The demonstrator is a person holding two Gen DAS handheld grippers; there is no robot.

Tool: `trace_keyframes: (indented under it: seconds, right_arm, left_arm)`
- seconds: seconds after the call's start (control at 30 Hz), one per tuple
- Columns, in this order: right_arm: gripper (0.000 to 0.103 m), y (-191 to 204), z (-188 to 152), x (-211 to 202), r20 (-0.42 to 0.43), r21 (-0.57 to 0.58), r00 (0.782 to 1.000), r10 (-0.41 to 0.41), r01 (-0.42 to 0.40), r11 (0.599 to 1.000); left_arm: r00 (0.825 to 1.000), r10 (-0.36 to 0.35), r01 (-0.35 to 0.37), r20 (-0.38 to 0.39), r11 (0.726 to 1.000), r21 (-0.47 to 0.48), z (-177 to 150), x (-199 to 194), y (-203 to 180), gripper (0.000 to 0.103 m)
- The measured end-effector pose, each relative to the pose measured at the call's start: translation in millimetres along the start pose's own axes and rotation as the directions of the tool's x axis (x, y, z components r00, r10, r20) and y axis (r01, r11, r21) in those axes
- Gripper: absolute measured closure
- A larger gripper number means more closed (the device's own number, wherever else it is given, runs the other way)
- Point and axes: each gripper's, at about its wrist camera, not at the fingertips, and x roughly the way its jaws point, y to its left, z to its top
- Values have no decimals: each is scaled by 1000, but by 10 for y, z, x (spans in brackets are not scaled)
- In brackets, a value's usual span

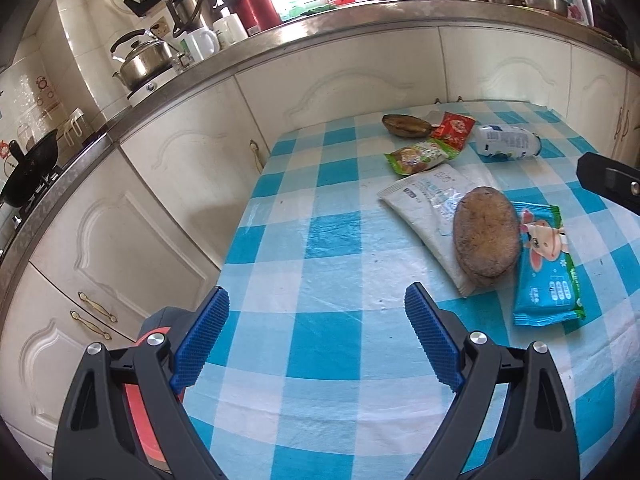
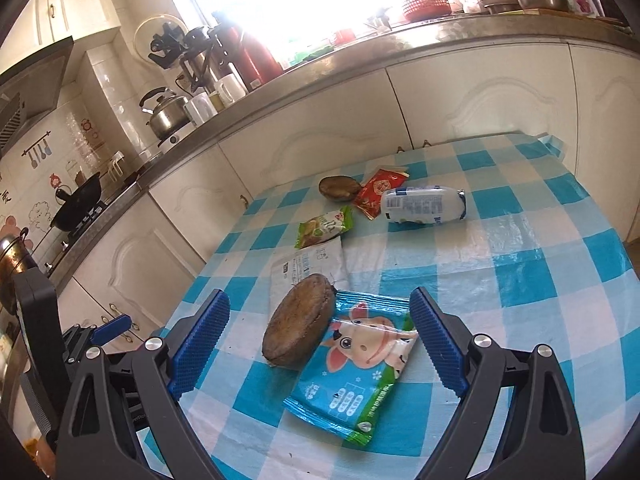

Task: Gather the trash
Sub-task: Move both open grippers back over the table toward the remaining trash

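Note:
Trash lies on a blue-and-white checked tablecloth (image 1: 328,344). A blue cartoon-cow wrapper (image 2: 352,364) lies between the open fingers of my right gripper (image 2: 320,300), beside a brown fruit shell half (image 2: 298,322) resting on a white pouch (image 2: 308,266). Farther back lie a green packet (image 2: 325,226), a red packet (image 2: 374,194), a white bottle on its side (image 2: 424,204) and a second brown shell (image 2: 339,187). My left gripper (image 1: 318,296) is open and empty over bare cloth, left of the shell (image 1: 486,236), the pouch (image 1: 424,200) and the blue wrapper (image 1: 546,264).
White kitchen cabinets (image 1: 168,184) and a steel counter (image 1: 360,20) with kettle (image 1: 140,60), flasks and cups run behind the table. A wok (image 2: 78,200) sits on the stove at left. A red bin rim (image 1: 140,412) shows below the left gripper.

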Motion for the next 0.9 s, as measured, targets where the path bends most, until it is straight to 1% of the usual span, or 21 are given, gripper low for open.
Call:
trace_keyframes:
  seconds: [0.2,0.37,0.43,0.57,0.67,0.73,0.8,0.9]
  right_arm:
    - [13,-170,5,-19,-20,18,999,-35,35,999]
    - [13,-347,-15,-12,-40,46,997,-65,66,997]
    - [13,-407,-20,-13,-43,52,996,-77,80,995]
    - [13,-509,-20,9,-54,67,995,-89,93,993]
    - [13,-570,-20,30,-61,75,994,-95,100,992]
    - [13,-603,-16,39,-63,81,993,-97,102,992]
    - [13,-638,-6,49,-64,89,993,-98,104,991]
    - [13,-683,1,61,-62,100,993,-98,104,989]
  left_arm:
    - [999,-43,43,3,999,25,1,-39,-147,13]
    - [995,-95,95,1,995,35,-3,-62,-238,13]
    - [992,-128,128,-1,991,33,9,-70,-272,13]
    - [974,-225,225,-10,974,14,97,-66,-325,13]
    - [962,-275,275,4,961,-26,285,-12,-297,13]
    - [953,-302,302,21,952,-50,465,61,-274,13]
    - [942,-336,337,19,940,-62,664,202,-282,13]
    - [930,-368,366,-9,927,-81,986,519,-324,13]
